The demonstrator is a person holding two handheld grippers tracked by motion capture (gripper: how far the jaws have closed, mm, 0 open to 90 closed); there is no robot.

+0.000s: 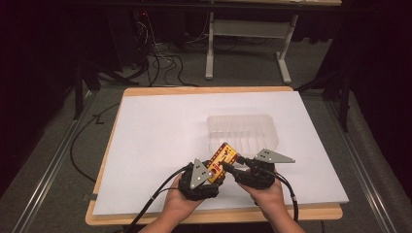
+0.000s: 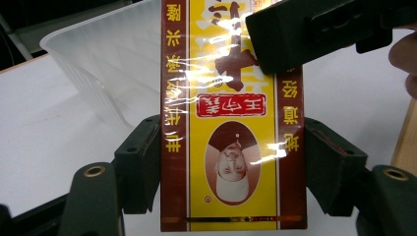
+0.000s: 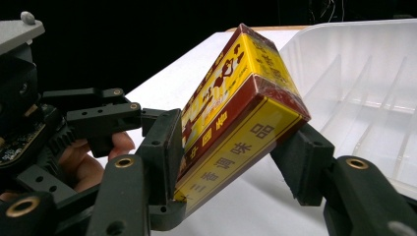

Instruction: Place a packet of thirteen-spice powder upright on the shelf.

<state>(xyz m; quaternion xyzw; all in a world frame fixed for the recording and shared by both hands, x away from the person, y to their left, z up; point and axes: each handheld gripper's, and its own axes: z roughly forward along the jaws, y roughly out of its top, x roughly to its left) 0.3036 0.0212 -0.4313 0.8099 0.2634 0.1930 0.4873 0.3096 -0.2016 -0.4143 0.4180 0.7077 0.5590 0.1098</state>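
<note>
Both forearms reach in from the near edge, the hands close together, with the left gripper (image 1: 210, 171) and the right gripper (image 1: 232, 164) angled toward each other, each one's jaws closed against opposite sides of the same yellow-and-red box (image 1: 221, 162) held between them.

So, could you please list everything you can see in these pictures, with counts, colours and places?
box: one, yellow and dark red with printed characters, held above the near part of the sheet, just in front of the tray
tray: one, clear ribbed plastic, right of centre on the sheet
sheet: one, white, covering most of the table
table: one, light wood, edges showing round the sheet
frame: one, grey metal, on the floor beyond the table
cables: several, dark, on the floor at upper left
left claw: one, black, shut on the box sides
right claw: one, black, shut on the box end
hands: two, at the near edge
</note>
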